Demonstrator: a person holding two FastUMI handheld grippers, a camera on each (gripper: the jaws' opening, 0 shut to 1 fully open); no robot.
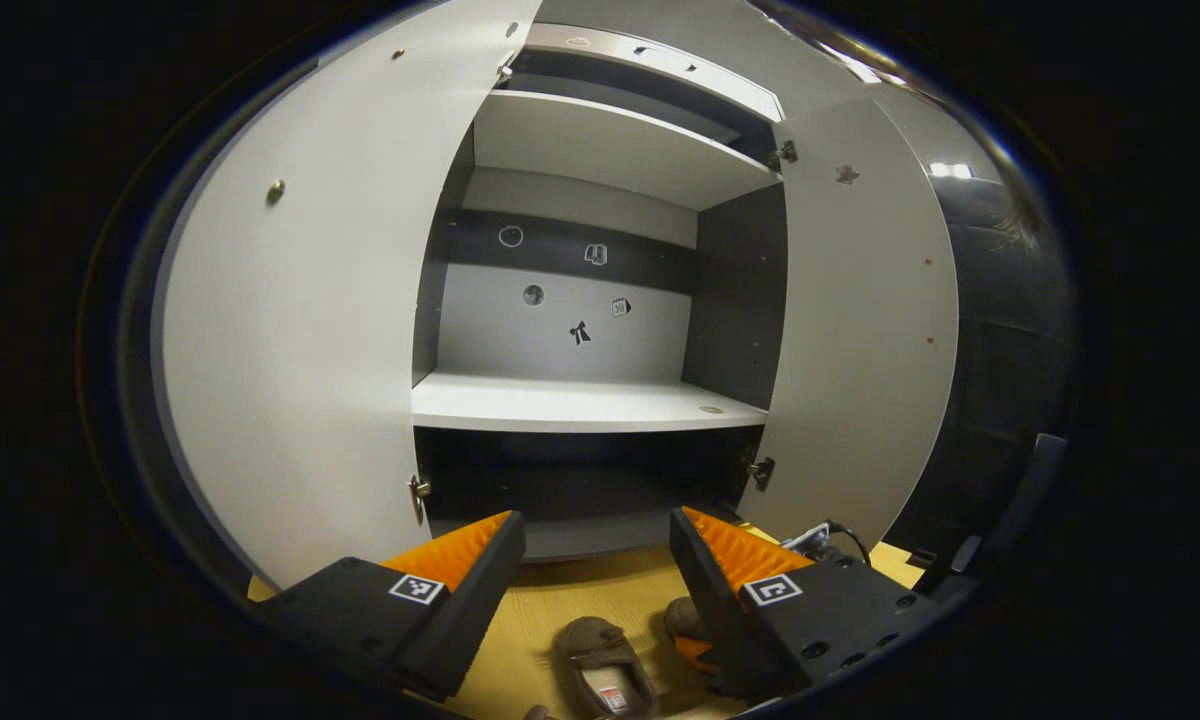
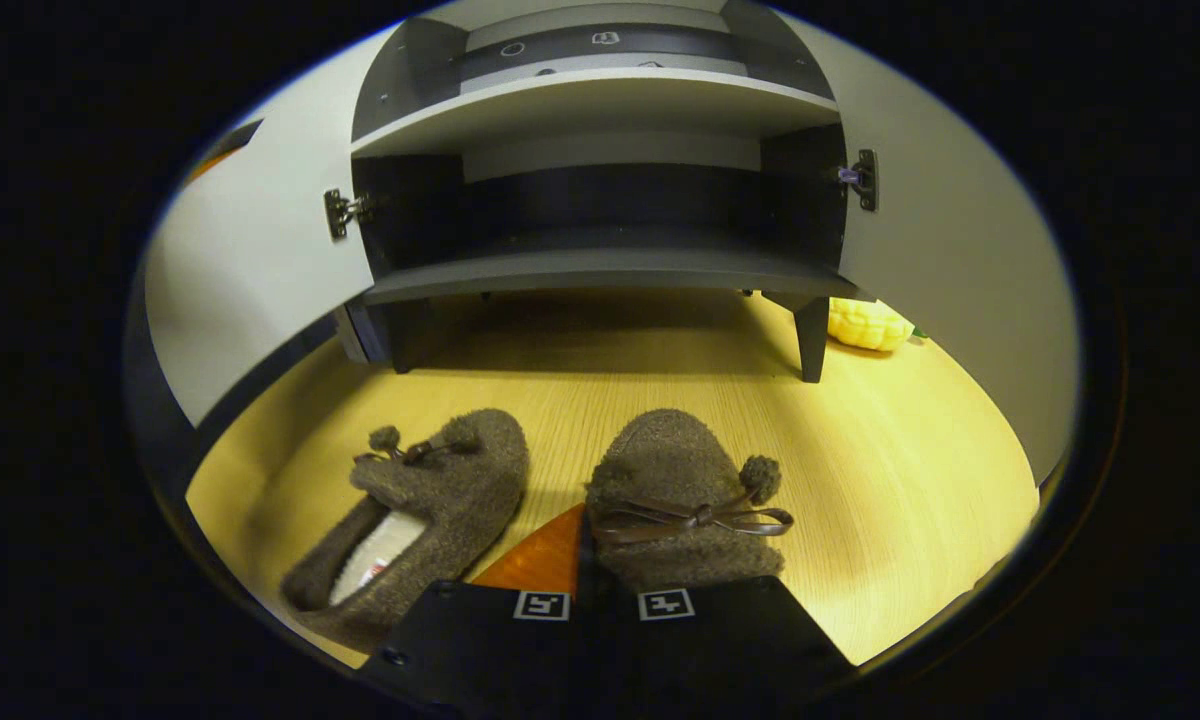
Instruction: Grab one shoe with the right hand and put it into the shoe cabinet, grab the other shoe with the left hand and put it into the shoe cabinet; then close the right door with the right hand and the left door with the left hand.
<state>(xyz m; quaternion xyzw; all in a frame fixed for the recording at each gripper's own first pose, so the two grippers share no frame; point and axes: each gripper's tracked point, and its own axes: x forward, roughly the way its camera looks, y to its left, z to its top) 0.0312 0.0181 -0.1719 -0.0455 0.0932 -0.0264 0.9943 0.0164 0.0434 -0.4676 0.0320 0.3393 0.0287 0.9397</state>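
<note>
Slipper (image 2: 675,500), fleecy, soft and light, is clamped at its heel edge by the right claw (image 2: 582,590); left claw (image 1: 595,560) is spread open.

A staged home entryway inside a recording booth: a grey shoe cabinet (image 1: 590,400) with both doors open fills the centre of the left gripper view, two brown slippers (image 2: 680,500) lie on a pale wood floor (image 2: 910,470), and black cloth (image 1: 1000,330) hangs at right.
</note>
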